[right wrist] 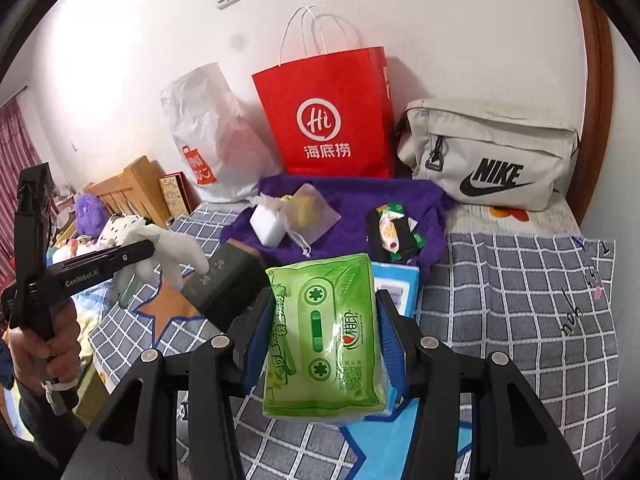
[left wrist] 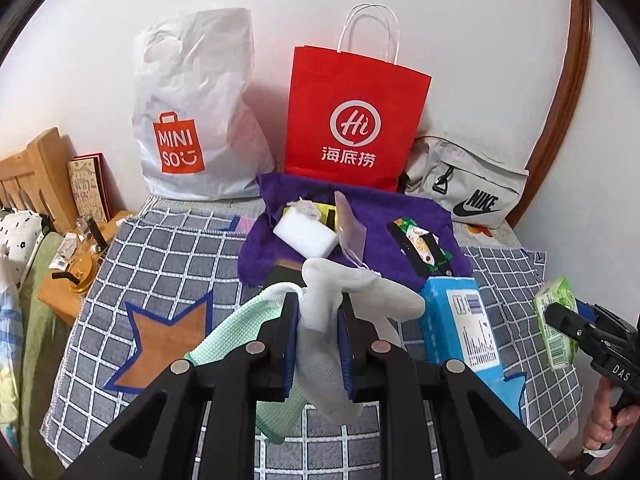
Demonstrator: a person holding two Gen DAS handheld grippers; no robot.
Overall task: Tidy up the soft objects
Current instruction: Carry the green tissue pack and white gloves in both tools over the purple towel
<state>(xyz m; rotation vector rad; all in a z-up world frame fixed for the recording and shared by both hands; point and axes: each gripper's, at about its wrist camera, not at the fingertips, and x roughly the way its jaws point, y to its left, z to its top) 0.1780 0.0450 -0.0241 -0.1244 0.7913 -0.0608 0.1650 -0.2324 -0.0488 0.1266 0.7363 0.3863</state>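
Note:
My left gripper point(left wrist: 318, 304) is shut on a white sock point(left wrist: 332, 344) that hangs between its blue pads above the checked blanket point(left wrist: 168, 256). A mint-green cloth point(left wrist: 236, 320) lies just under and left of it. My right gripper point(right wrist: 325, 300) is shut on a green tissue pack point(right wrist: 324, 344), lifted above a blue tissue pack point(right wrist: 396, 284). The right wrist view shows the left gripper point(right wrist: 150, 252) with the sock point(right wrist: 172, 248) at far left. In the left wrist view the right gripper point(left wrist: 560, 316) and its green pack point(left wrist: 554, 320) are at far right.
Against the wall stand a white Miniso bag point(left wrist: 196, 120), a red paper bag point(left wrist: 356, 120) and a grey Nike pouch point(left wrist: 468, 180). A purple towel point(left wrist: 372, 208) carries a white sponge point(left wrist: 306, 236), a mesh pouch and a candy packet point(left wrist: 420, 244). A dark green box point(right wrist: 224, 284) lies beside the towel.

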